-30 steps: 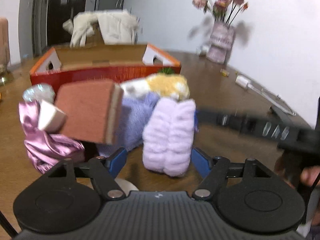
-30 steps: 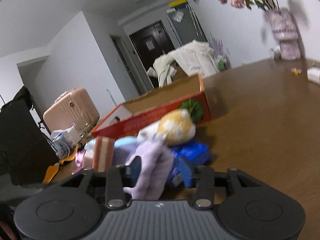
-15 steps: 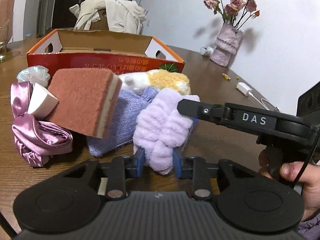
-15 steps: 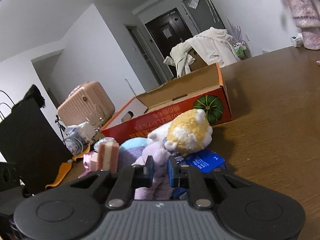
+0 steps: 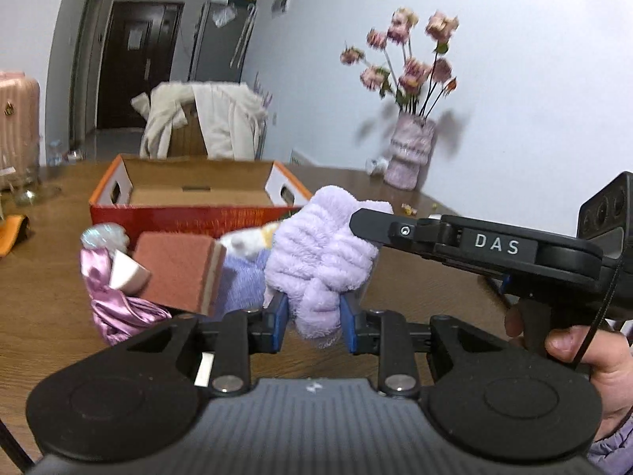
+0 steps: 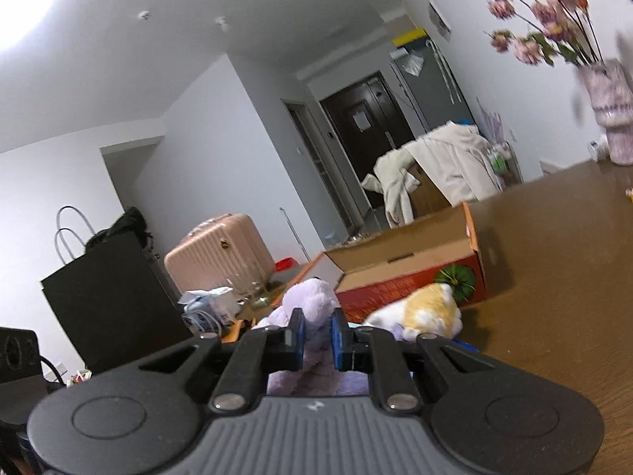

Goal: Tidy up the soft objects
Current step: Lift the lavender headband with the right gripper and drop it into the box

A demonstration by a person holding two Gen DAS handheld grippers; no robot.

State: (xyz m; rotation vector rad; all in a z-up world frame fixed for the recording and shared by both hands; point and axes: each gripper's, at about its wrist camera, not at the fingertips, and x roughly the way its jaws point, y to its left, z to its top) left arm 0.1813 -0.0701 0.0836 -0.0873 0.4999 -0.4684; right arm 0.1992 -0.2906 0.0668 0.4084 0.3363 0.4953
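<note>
Claws from both hands grip one fluffy lilac towel [image 5: 320, 253], lifted above the brown surface [image 5: 43, 308]. Left claw [image 5: 313, 322] pinches its lower end; right claw [image 6: 315, 334] clamps tight on its other side. Behind it sits an open red box [image 5: 198, 202], beside a sponge [image 5: 176, 271] and pink cloth [image 5: 114, 312].

Home living space, wooden table [image 5: 47, 308], flower vase [image 5: 409, 154], pink suitcase [image 6: 219, 253]

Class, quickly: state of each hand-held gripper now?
Left hand-held gripper: closed on the lilac fluffy cloth.
Right hand-held gripper: closed on the same cloth.
</note>
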